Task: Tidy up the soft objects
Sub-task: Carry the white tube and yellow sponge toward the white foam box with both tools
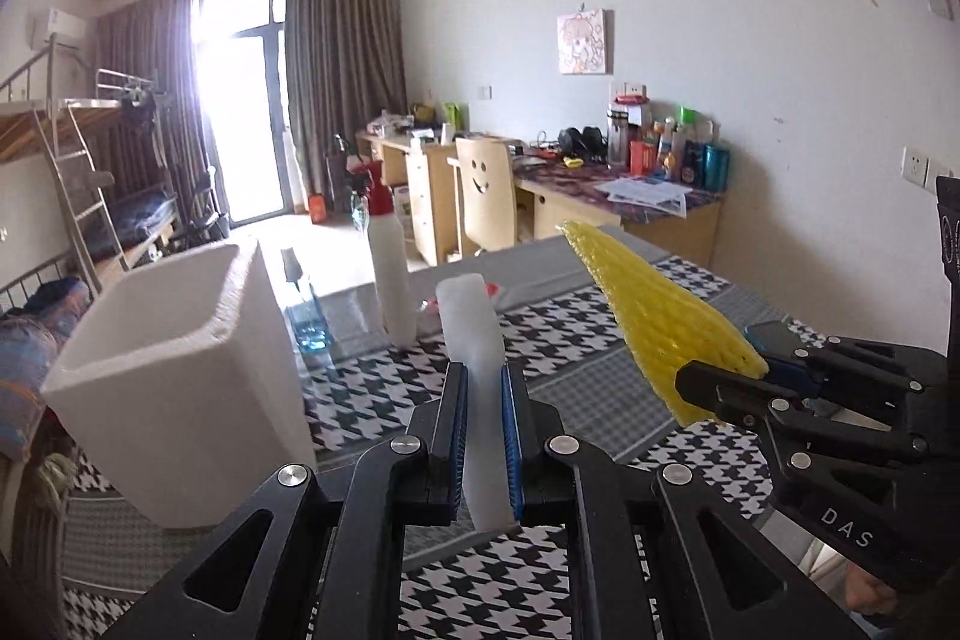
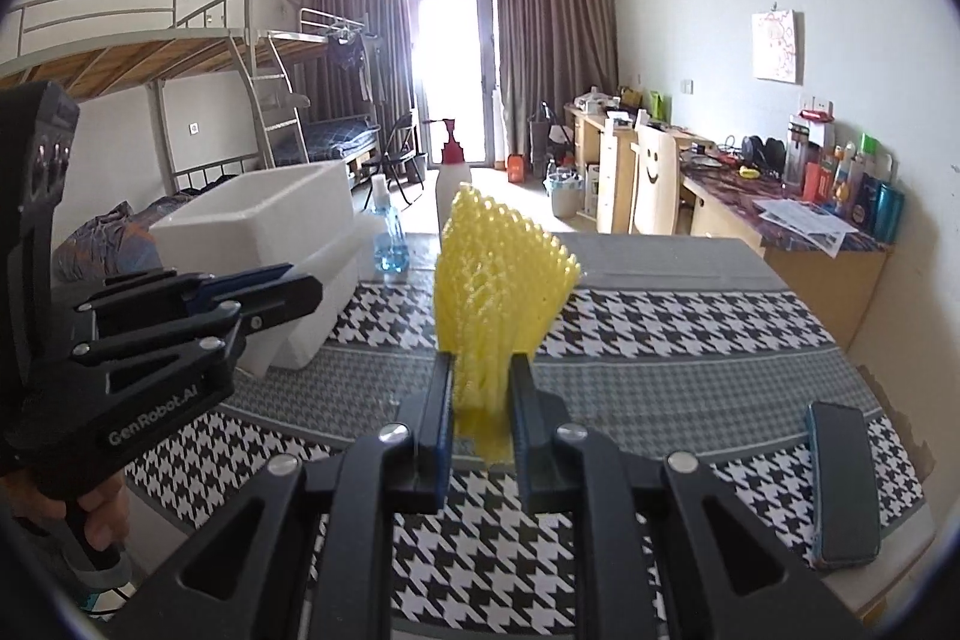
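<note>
Nearby, white foam box (image 1: pixel 180 358), interior hidden.

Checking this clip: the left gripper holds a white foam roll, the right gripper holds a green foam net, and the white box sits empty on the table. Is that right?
Not quite. The foam net in the right gripper is yellow, not green, as the right wrist view shows. The rest stands: the left gripper is clamped on the white foam roll, and the white box on the table looks empty.

Strong daylight is let in through the glass door (image 2: pixel 451 76), which is blown out to white glare. Straight lines are bent and corners are blackened by the fisheye lens.
</note>
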Demonstrator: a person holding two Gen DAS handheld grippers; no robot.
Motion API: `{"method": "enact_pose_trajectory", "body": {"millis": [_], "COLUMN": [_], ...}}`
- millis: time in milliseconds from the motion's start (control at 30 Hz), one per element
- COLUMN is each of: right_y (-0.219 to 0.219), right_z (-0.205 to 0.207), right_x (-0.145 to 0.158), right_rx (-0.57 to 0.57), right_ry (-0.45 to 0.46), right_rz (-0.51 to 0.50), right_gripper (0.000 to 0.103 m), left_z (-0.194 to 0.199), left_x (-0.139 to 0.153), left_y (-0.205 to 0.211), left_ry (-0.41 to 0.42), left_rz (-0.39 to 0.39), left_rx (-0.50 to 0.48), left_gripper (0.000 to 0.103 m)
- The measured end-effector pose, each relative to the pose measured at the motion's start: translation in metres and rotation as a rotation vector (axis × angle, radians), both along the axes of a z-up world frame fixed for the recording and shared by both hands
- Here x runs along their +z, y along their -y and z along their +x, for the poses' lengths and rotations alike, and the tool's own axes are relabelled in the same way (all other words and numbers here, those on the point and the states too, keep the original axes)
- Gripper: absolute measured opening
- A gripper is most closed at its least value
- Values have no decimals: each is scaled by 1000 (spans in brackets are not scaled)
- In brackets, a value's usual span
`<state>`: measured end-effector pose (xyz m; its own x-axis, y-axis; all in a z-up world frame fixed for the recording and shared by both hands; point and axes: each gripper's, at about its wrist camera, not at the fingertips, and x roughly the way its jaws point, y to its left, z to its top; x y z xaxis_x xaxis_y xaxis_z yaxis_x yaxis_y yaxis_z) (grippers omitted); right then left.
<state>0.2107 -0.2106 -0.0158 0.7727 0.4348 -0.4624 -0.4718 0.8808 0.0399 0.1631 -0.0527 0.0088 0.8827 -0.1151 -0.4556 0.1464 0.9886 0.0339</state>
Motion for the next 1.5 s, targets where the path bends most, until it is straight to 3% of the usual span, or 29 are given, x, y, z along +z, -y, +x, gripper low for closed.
{"method": "enact_pose_trajectory", "body": {"millis": [533, 1500], "right_y": [-25, -59], "right_z": [-5, 8], "right_x": [25, 53], "right_rx": [49, 124], "right_ry": [83, 126], "right_rz": [7, 34], "right_gripper": [20, 20], "left_z": [-3, 2], "left_x": [26, 49], "left_y": [-20, -49], "left_ry": [70, 143], "left_rz": [-1, 10], "left_rx": [48, 131], "left_gripper": [13, 13]}}
